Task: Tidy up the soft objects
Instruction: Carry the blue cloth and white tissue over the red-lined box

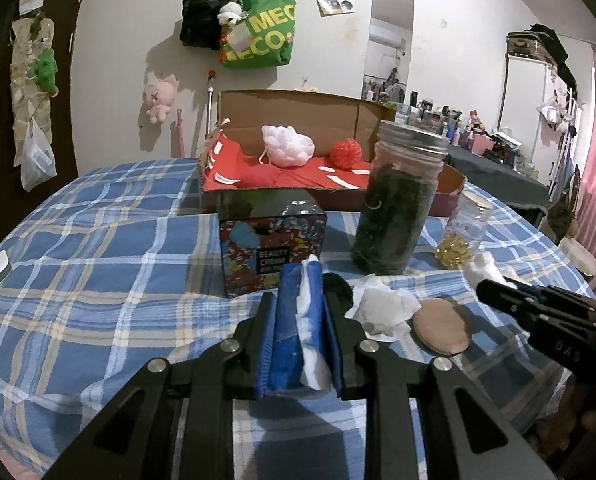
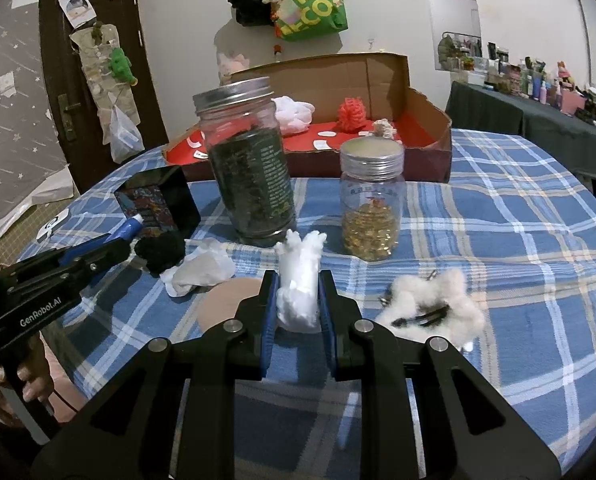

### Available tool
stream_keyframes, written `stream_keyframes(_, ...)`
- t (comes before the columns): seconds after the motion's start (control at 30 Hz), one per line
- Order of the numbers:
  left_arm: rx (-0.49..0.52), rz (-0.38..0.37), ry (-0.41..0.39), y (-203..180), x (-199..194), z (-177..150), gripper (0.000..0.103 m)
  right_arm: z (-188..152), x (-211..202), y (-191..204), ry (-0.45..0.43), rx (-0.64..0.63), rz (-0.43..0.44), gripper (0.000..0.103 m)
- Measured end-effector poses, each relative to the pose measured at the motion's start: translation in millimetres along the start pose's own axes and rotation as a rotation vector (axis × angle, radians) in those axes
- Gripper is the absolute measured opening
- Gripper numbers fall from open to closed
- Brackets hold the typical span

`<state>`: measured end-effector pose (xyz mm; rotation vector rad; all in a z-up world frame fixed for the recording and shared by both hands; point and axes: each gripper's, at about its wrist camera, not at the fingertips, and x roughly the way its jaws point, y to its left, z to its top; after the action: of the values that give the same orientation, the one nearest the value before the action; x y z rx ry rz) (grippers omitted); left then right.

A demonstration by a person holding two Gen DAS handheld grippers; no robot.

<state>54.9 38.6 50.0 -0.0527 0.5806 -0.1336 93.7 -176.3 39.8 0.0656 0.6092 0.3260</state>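
Left hand-held gripper (image 1: 300, 280) is clamped on a thin white tissue strip (image 1: 312, 320), pinched between its blue pads (image 1: 283, 320), just above the checked bench (image 1: 97, 260). Directly ahead stands a black cream box (image 1: 271, 240). Right of the box is a black pom-pom (image 2: 159, 252), touching a crumpled white tissue (image 2: 197, 270), with a round tan pad (image 2: 217, 304) lying flat beside that. Behind them a tall jar of dark leaves (image 2: 249, 160) stands upright. Right hand-held gripper (image 2: 298, 280) is clamped on a white cotton wad (image 2: 300, 288), held over the bench in front of a small jar of yellow capsules (image 2: 372, 204). Further right a fluffy cotton clump (image 2: 434, 308) lies on the cloth with a dark hair clip (image 2: 422, 316) on it. At the back, an open cardboard box (image 2: 382, 76) holds a pale pink puff (image 2: 293, 114) and a red puff (image 2: 352, 114).
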Motion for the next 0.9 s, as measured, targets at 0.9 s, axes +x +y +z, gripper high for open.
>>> stream_keyframes(0.9,-0.041,0.071,0.145,71.4,15.1,17.5,0.025,27.7,3.5,-82.4,0.116,0.116,-0.023,0.019)
